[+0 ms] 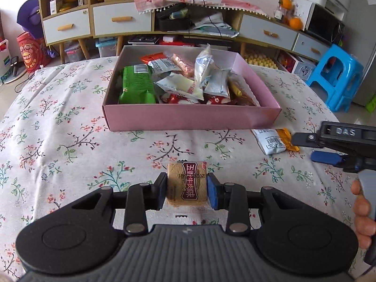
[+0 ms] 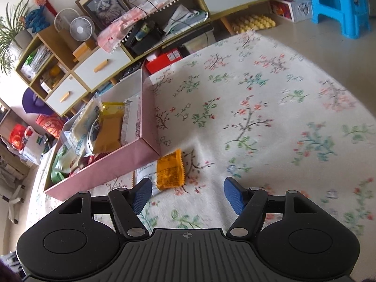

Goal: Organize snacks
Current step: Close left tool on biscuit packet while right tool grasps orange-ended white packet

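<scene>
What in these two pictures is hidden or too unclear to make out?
- Left view: the lower snacks in the pink box are hidden by its front wall and the packets on top.
- Left view: the ends of the snack bar are covered by the left gripper.
- Right view: the white packet lies partly under the orange packet.
- Right view: the tablecloth is blurred on the right.

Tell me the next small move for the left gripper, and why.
Probably carry it forward over the pink box and release. The left gripper is already shut on the brown snack packet, and the box sits straight ahead, open and holding the other snacks.
</scene>
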The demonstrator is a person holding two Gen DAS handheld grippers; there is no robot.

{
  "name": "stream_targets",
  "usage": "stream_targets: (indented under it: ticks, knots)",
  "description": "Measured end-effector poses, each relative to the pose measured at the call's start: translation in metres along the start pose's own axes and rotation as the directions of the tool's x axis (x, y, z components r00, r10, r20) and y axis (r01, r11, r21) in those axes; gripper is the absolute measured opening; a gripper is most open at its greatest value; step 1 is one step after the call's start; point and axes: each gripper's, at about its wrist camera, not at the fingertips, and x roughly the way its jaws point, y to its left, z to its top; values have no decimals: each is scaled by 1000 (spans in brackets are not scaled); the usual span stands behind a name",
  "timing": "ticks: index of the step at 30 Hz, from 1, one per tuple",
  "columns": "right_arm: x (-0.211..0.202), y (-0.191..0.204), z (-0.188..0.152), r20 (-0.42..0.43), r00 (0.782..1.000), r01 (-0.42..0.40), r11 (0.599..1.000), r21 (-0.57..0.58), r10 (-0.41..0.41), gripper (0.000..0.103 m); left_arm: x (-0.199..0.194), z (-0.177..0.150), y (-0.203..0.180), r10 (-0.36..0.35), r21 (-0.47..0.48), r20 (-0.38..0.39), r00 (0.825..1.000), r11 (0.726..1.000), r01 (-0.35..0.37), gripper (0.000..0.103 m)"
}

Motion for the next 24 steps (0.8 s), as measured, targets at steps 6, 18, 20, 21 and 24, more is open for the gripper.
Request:
stream_targets:
  ticks: [6,18,20,21,24]
  knots:
    - [17,22,3,19,1000,8,997,-74,-7,65,1,0,8,6,-10,-3,1000,1000,-6,32]
    - [9,36,-2,51,997,-50,991,-126,57,1,-1,-1,21,8,-41,-4,1000,999,-8,32]
    - [5,37,-1,52,995,-75,990,-120,81,1,-2,0,21,7,-40,-1,1000,999,-7,32]
    - [3,37,-1,53,994,-86,990,-114,92,0,-2,0,21,5,-41,0,1000,999,-5,32]
    - [-5,38,0,57,991,-111,988,-108,117,0,-5,0,22,4,-42,6,1000,999,-4,32]
